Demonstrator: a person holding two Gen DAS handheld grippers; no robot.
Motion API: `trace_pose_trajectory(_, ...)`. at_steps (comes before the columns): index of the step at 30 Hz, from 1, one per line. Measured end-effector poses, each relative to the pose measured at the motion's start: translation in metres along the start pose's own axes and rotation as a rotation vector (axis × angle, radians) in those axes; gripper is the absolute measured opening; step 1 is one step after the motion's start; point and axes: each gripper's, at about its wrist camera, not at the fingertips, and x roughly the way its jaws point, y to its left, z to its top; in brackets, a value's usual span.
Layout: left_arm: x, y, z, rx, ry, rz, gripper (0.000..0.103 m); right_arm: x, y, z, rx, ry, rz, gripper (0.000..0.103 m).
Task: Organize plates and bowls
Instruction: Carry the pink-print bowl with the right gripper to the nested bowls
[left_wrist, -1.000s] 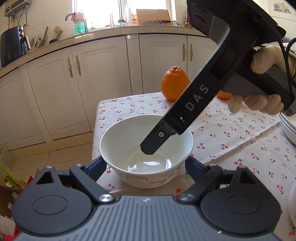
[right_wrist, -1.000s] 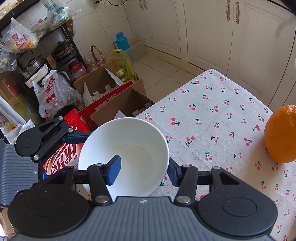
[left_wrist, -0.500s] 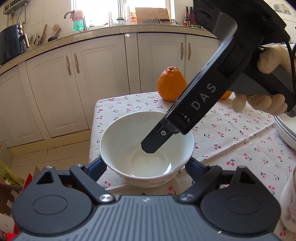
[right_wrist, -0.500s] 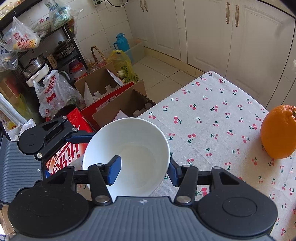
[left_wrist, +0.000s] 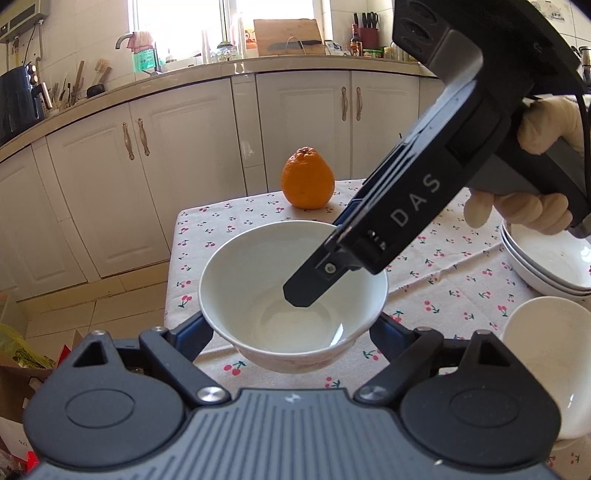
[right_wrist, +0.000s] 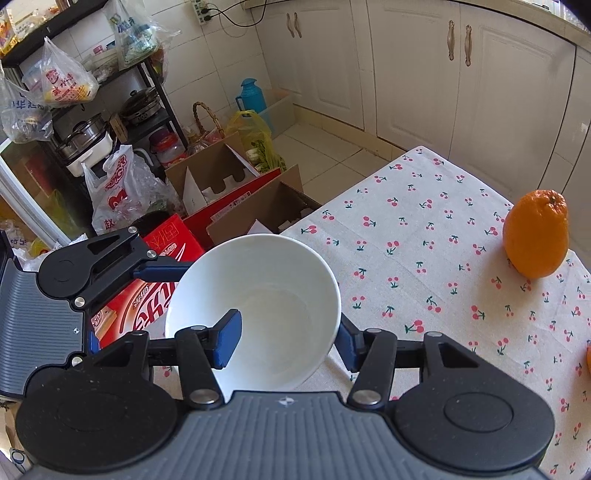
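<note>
Table (left_wrist: 424, 258): it wears a cloth with little cherries, and the white bowl (left_wrist: 291, 291) hangs just above its near corner, partly over the edge.
Left gripper (left_wrist: 291, 328): its two blue fingers hug the outside of the bowl low down, one on each side, grasping it.
Right gripper (right_wrist: 288, 338): clenched on the bowl's wall, with one finger inside the bowl and one outside.
How to do it well: I think both grippers should go together and keep the bowl level, so it does not tip or twist. Carry it slowly toward the stacked dishes (left_wrist: 546, 258) and set it down softly, because a bowl like this can chip.
Left view only: it shows the stacked dishes, another white bowl (left_wrist: 543, 350) near them, and the gloved hand (left_wrist: 532, 173) holding the right gripper.
Right view only: it shows the floor under the bowl, with open cardboard boxes (right_wrist: 236, 192), and it shows the finger sitting inside the bowl.
Orange (right_wrist: 535, 232): it stands on the cloth, well apart from the bowl.
</note>
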Motion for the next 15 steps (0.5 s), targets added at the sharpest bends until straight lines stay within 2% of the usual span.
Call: trace_pose_trajectory(15,-0.054,-0.046,-0.006,0.024,0.004,-0.037,0.091,-0.058,0.039,-0.054,-0.010,-0.031,-0.023,0.060)
